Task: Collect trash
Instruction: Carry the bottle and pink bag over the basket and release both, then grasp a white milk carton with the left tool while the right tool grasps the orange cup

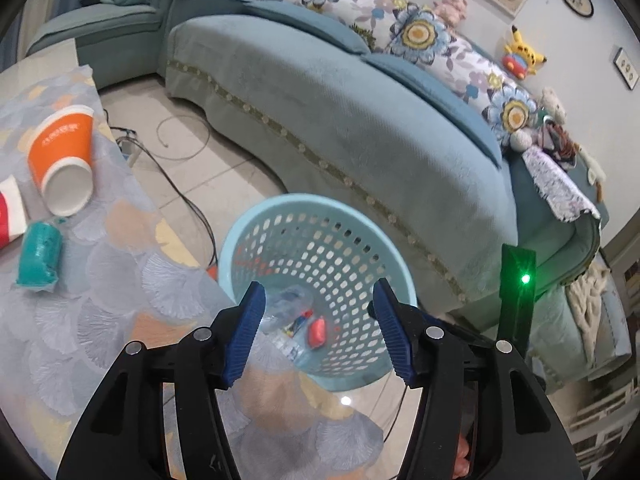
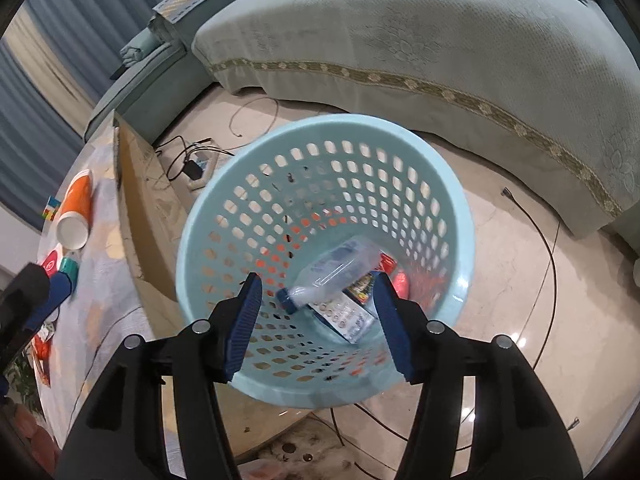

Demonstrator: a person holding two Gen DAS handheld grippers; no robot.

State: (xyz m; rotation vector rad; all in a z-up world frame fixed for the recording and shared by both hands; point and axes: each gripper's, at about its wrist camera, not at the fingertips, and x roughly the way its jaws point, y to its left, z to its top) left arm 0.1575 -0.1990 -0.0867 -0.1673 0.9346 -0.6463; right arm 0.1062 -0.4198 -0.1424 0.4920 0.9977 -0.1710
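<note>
**Both tongs held open over the basket**

The left gripper (image 1: 318,312) and right gripper (image 2: 318,308) were spread wide, nothing gripped. Below them the blue basket (image 2: 224,184) was seen, a plastic bottle (image 2: 336,276) lying inside. Far left, an orange cup (image 1: 64,156) lay tipped on the table (image 1: 120,280).

Open basket (image 2: 320,136) mouth; table (image 2: 136,184) edge just beside.
</note>
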